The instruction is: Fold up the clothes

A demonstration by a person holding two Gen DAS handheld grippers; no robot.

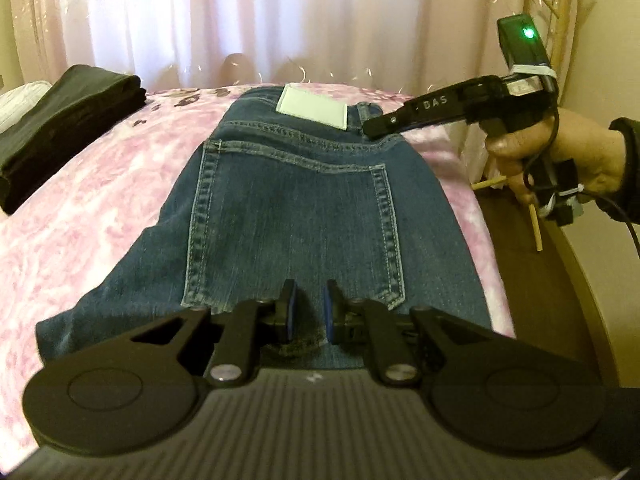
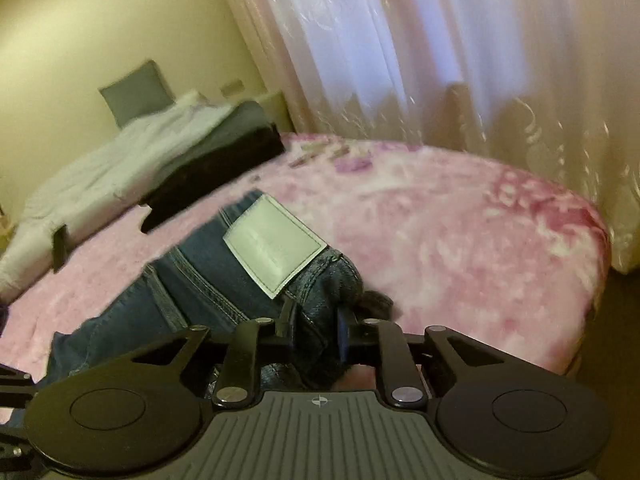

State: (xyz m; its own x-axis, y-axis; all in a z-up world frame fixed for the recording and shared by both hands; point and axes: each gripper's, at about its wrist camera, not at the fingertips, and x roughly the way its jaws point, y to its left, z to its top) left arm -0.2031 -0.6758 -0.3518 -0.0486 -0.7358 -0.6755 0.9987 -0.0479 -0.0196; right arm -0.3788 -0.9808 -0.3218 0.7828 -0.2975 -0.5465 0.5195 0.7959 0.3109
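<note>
Left wrist view: a pair of blue jeans (image 1: 288, 200) lies flat, back pocket up, on a pink flowered bedspread (image 1: 80, 200), its pale waistband patch (image 1: 314, 110) at the far end. The left gripper (image 1: 308, 312) sits nearly closed on a fold of denim at the near end. The right gripper (image 2: 314, 320), held in a hand (image 1: 560, 160), has its jaws partly closed around the bunched waistband corner beside the patch. Folded black clothes (image 1: 68, 116) and white bedding (image 2: 104, 168) lie further back on the bed, with sheer pale curtains (image 1: 280, 20) behind.
</note>
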